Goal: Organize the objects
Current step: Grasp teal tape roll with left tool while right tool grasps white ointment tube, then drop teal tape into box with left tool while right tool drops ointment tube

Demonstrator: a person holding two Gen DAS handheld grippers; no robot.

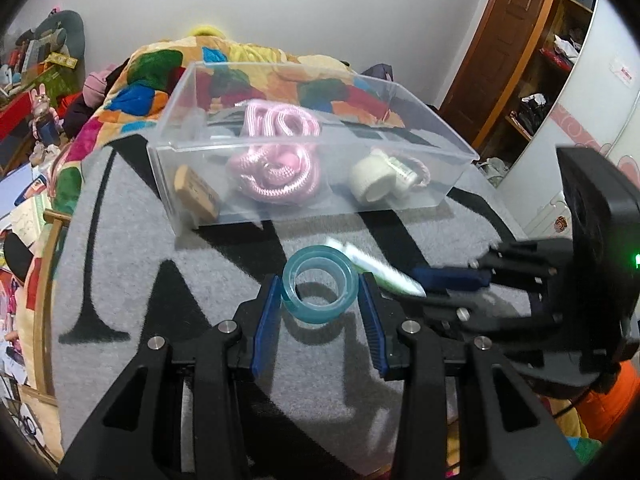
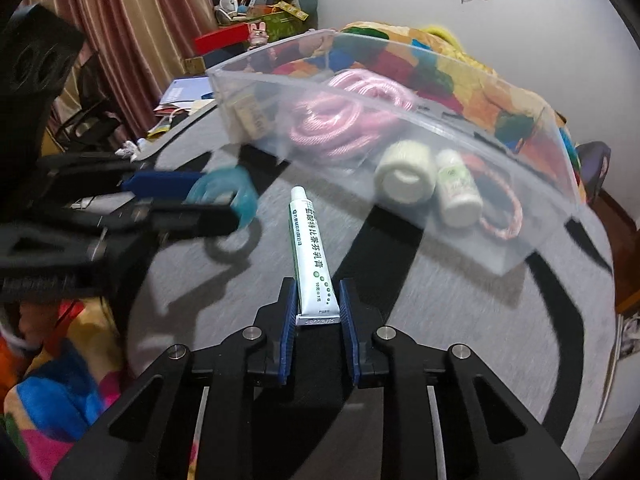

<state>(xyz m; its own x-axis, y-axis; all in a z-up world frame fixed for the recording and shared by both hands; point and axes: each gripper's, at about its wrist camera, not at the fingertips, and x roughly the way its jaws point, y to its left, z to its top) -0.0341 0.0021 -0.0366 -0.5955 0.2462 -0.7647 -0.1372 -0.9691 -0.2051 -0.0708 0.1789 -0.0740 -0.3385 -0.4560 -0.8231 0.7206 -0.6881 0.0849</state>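
Observation:
My left gripper (image 1: 320, 292) is shut on a teal tape roll (image 1: 318, 286) and holds it above the grey mat; the roll also shows in the right wrist view (image 2: 224, 196). My right gripper (image 2: 318, 292) is shut on the flat end of a white ointment tube (image 2: 310, 256), whose cap points at the box; the tube also shows in the left wrist view (image 1: 376, 270). The clear plastic box (image 1: 440, 136) lies ahead and holds a pink rope (image 1: 276, 152), a white bandage roll (image 1: 372, 180), a small white bottle (image 2: 456, 188) and a tan block (image 1: 196, 192).
The box stands on a grey mat (image 1: 120, 264) with black letters, over a colourful blanket (image 1: 160, 64). A cluttered shelf (image 2: 264, 4) and curtain (image 2: 132, 20) are to the left, a wooden door (image 1: 508, 32) to the right.

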